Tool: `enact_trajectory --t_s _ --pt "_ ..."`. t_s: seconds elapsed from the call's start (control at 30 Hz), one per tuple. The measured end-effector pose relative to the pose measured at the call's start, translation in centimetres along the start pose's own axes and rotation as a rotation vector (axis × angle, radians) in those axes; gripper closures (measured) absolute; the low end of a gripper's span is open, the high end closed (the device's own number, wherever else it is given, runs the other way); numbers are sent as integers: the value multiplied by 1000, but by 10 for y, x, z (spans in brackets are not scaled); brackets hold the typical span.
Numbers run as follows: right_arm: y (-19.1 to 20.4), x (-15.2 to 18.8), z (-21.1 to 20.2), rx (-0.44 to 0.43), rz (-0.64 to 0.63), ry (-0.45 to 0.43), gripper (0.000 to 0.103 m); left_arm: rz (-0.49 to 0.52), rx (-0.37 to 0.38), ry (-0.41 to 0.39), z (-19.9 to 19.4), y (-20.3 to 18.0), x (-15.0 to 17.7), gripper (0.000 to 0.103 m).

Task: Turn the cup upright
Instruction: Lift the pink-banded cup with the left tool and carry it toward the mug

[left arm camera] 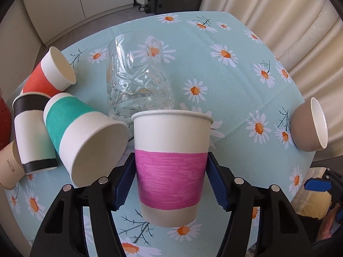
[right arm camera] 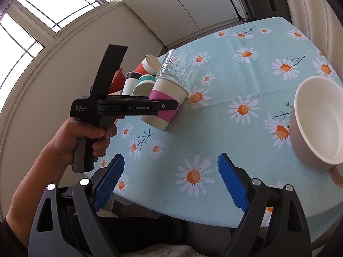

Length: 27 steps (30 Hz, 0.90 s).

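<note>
- While clamped on the pink-banded cup [left arm camera: 170,169], the left gripper [left arm camera: 171,180] holds it mouth-up, axis near vertical, base just above the table [left arm camera: 235,98].
- Right gripper [right arm camera: 171,182]: jaws apart, empty, well clear.

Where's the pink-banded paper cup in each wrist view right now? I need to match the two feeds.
Left wrist: pink-banded cup sits low centre, rim up, clamped between the left gripper pads.
Right wrist: same cup is left of centre, tilted, held by the left gripper; the right gripper is open below.
Shared landmark: the cut-glass tumbler lying just behind the cup.
</note>
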State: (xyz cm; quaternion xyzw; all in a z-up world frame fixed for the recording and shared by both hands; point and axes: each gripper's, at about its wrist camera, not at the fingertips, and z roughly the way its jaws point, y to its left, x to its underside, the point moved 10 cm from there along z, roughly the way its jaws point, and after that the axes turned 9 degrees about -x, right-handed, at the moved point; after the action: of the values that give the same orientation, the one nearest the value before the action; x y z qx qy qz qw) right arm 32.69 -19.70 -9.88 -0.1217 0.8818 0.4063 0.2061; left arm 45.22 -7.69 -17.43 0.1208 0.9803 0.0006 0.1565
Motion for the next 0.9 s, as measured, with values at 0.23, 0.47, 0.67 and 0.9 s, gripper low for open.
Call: enact_trajectory --t_s 0.23,0.47,0.67,0.9 --pt "12 5 -4 -14 -18 19 15 -97 3 4 -20 3 11 41" --pt "29 9 -14 -43 -31 34 15 -272 84 -2 -48 6 44 41" --pt "38 10 -23 -43 -27 41 15 -384 107 3 -56 3 83 41" --pt "41 22 -26 -51 -28 64 15 -503 160 32 -51 -2 117 41"
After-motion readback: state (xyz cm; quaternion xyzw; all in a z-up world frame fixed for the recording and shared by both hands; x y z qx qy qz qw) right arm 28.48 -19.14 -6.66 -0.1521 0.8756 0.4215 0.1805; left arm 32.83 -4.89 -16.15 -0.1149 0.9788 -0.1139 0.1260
